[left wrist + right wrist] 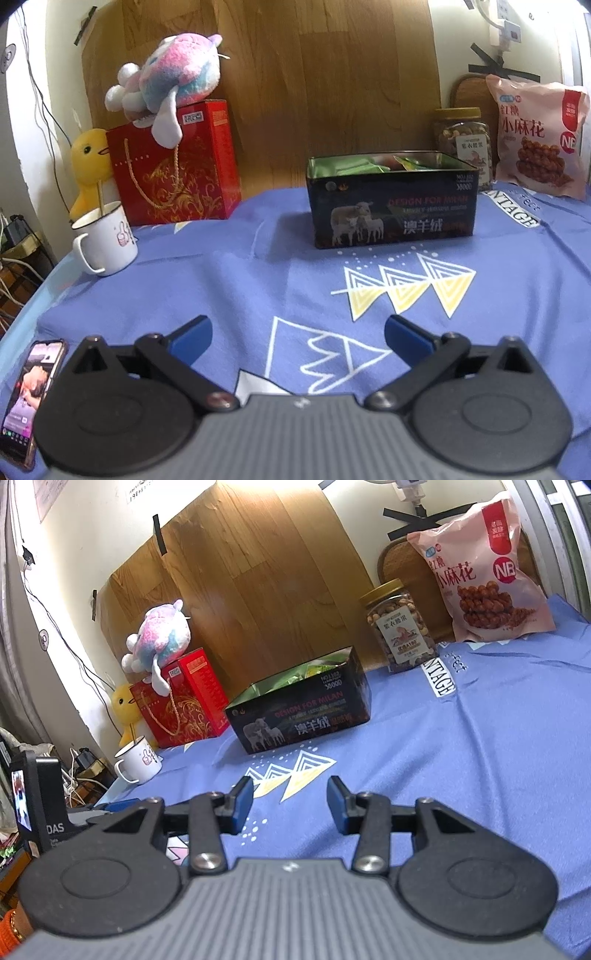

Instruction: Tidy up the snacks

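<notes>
**Q:** What stands on the counter (pixel 258 280), and where?

**A:** A blue patterned cloth covers it. Near the middle, toward the far edge, sits an open black tin (pixel 393 201) with sheep printed on its front wall; green snack packets (pixel 354 166) lie inside, visible over the rim. At the far right corner a jar of nuts (pixel 463 142) stands upright, and just beside it a pink snack bag (pixel 537 134) leans against the wall. At the far left corner a red gift bag (pixel 173 164) carries a pastel plush toy (pixel 173 77) on top; a yellow plush duck (pixel 88 162) stands beside it. A white mug (pixel 105 240) sits near the left edge, and a phone (pixel 27 398) lies at the near left corner with its screen lit.

**Q:** And your claws?

**A:** My left claw (pixel 298 332) hangs low over the near part of the cloth, blue fingers spread wide, nothing between them. My right claw (pixel 290 805) is likewise apart and empty, tilted, pointing toward the tin from the near edge. Neither touches any snack.
</notes>
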